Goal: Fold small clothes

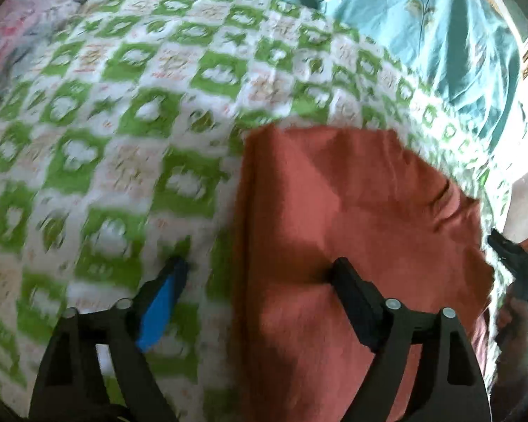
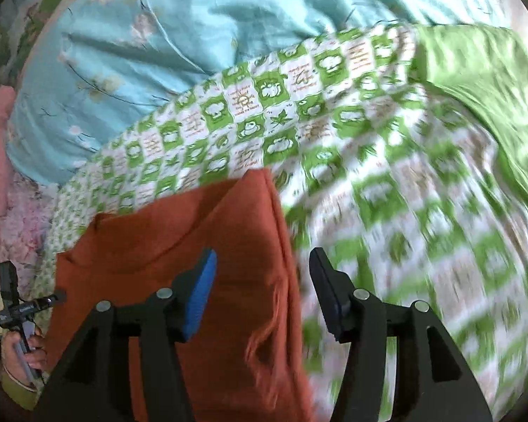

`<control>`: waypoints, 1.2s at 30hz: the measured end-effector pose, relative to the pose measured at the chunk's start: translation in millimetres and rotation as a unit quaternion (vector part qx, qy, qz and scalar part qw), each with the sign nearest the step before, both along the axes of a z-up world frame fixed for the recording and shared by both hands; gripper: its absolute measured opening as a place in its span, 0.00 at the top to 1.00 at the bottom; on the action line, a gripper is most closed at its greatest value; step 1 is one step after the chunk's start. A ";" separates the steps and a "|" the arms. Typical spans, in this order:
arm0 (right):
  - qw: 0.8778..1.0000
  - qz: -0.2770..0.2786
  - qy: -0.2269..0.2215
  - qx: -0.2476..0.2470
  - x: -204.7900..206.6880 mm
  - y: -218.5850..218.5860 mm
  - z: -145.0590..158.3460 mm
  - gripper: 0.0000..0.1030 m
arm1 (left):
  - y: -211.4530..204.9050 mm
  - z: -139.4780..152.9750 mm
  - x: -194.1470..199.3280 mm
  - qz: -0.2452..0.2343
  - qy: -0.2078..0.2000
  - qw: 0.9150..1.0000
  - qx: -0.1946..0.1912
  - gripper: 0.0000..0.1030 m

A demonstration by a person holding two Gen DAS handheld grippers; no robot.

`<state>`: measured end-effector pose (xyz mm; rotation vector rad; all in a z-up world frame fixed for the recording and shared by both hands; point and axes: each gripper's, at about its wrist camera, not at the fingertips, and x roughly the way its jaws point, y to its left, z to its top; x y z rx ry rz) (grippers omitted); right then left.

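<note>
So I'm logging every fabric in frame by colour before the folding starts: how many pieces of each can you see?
Rust-orange garment: 1
Green-and-white checked sheet: 1
Light blue floral fabric: 1
Plain green fabric: 1
Pink floral fabric: 1
Total: 5 pieces. Both views are motion-blurred, so small extra items could be missed.

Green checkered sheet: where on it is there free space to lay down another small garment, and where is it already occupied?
Free: the green checkered sheet left of the rust-red cloth, up to the blue floral fabric, and right of the cloth toward the plain green fabric. Occupied: the middle, under the cloth, where the open left gripper and right gripper hover.
</note>
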<state>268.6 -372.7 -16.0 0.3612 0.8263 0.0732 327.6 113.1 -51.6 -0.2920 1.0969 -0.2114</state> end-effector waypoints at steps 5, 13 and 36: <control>0.999 0.034 0.034 0.024 46.6 2.3 -20.9 0.66 | -12.5 0.3 18.7 -0.035 -0.008 0.999 0.018 0.70; 0.996 0.029 -0.085 -0.027 10.8 18.0 10.0 0.87 | -40.1 36.6 -10.4 -0.016 -0.147 0.982 0.119 0.92; 0.997 0.069 -0.010 0.018 -177.0 49.5 12.4 0.49 | -8.5 39.9 -223.3 0.041 -0.058 0.997 0.014 0.45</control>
